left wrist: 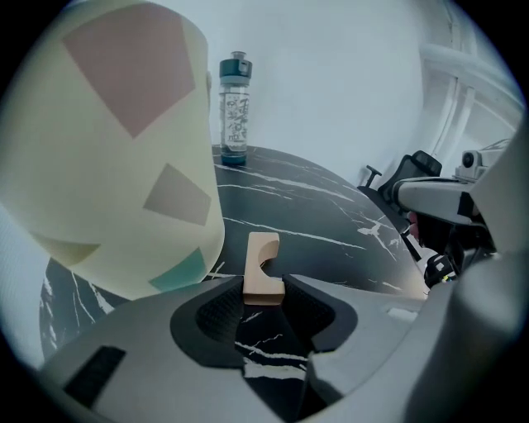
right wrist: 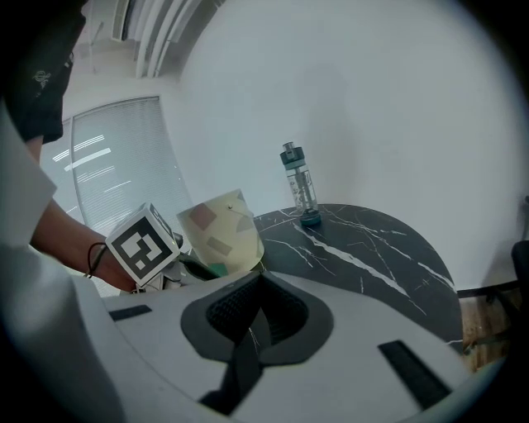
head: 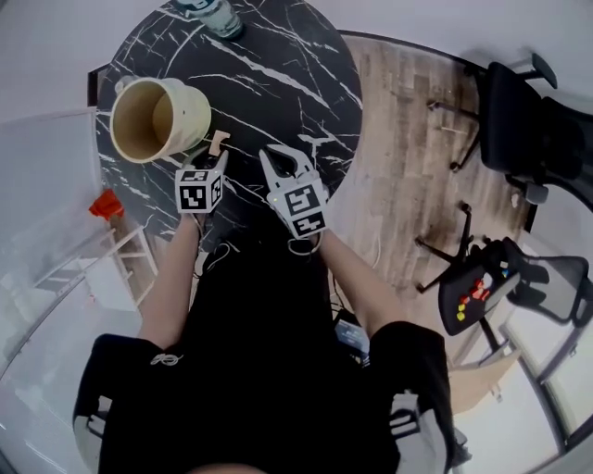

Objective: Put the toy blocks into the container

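A pale wooden block (left wrist: 263, 266) with a curved notch stands upright between the pads of my left gripper (left wrist: 264, 291), which is shut on its lower end. In the head view this gripper (head: 214, 155) holds the block (head: 219, 142) just beside the cream container (head: 157, 118), which stands on the black marble table (head: 278, 74) with its mouth tipped toward me. The container's patterned wall (left wrist: 116, 157) fills the left of the left gripper view. My right gripper (head: 281, 159) hovers to the right over the table, shut with nothing in it (right wrist: 258, 285). The container (right wrist: 221, 231) also shows there.
A clear water bottle (head: 215, 17) stands at the table's far edge (left wrist: 234, 111) (right wrist: 299, 186). Black office chairs (head: 528, 120) stand on the wooden floor at the right. An orange object (head: 107, 204) lies left of the table, by white shelving.
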The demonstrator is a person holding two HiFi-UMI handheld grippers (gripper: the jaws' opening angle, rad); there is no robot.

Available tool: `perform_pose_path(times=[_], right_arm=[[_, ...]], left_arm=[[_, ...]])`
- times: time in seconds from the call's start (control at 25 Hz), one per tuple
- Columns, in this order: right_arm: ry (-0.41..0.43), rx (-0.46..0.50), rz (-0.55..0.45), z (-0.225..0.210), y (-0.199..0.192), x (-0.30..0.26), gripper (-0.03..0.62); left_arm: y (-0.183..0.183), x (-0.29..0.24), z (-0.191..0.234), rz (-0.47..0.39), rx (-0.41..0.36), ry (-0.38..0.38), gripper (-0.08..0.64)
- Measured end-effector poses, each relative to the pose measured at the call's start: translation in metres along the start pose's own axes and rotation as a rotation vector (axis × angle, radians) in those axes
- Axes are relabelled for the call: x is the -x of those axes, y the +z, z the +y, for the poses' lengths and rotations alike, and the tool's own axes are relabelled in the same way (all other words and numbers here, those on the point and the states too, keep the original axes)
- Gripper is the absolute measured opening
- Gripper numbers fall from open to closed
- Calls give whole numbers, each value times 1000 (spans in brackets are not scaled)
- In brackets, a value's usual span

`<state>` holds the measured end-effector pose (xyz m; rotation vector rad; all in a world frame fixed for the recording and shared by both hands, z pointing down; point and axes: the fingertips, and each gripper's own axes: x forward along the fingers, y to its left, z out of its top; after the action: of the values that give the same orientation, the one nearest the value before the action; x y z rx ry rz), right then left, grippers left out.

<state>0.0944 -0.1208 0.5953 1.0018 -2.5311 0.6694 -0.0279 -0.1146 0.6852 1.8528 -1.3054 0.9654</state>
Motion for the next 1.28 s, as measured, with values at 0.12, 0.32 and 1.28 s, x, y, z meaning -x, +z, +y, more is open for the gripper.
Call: perform_pose_path(times=[0.12, 0.32, 1.28], right_arm=[[36, 26, 13, 13, 1, -7, -3], [104, 80, 38, 38, 1, -20, -3], [373, 292, 120, 161, 12, -69, -3]], left_arm=[[-11, 8, 5, -4, 25, 6, 143], [-29, 23, 16, -27, 80, 30, 143], [-69, 119, 94, -207, 330, 208, 143]])
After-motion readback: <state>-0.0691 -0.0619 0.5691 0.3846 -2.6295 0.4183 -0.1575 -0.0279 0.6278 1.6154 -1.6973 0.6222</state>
